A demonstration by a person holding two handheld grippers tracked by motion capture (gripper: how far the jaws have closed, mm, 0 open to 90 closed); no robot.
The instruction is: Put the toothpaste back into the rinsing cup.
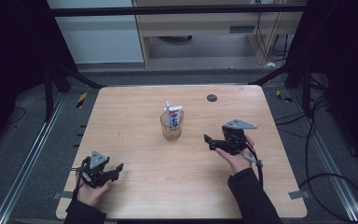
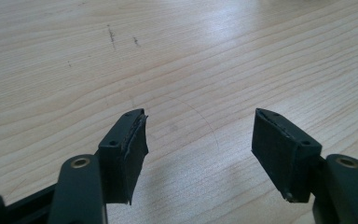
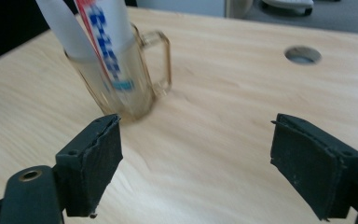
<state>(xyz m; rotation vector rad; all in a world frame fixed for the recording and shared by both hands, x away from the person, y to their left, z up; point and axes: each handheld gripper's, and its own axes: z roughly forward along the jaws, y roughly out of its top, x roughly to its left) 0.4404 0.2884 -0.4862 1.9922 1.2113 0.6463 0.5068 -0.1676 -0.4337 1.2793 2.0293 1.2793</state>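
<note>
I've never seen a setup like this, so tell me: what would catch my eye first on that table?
A clear amber mug stands mid-table holding an upright toothpaste tube. To its right, a hand holds the right gripper with jaws wide open and nothing between them. The left gripper sits open near the table's front left corner.

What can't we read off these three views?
- Toothpaste tube: print motion-blurred in the right gripper view, top cut off by the frame edge; too small to read in the high view.
- White item beside it in the cup: too small to identify.
- Cup base: hidden behind a jaw in the right gripper view.
</note>
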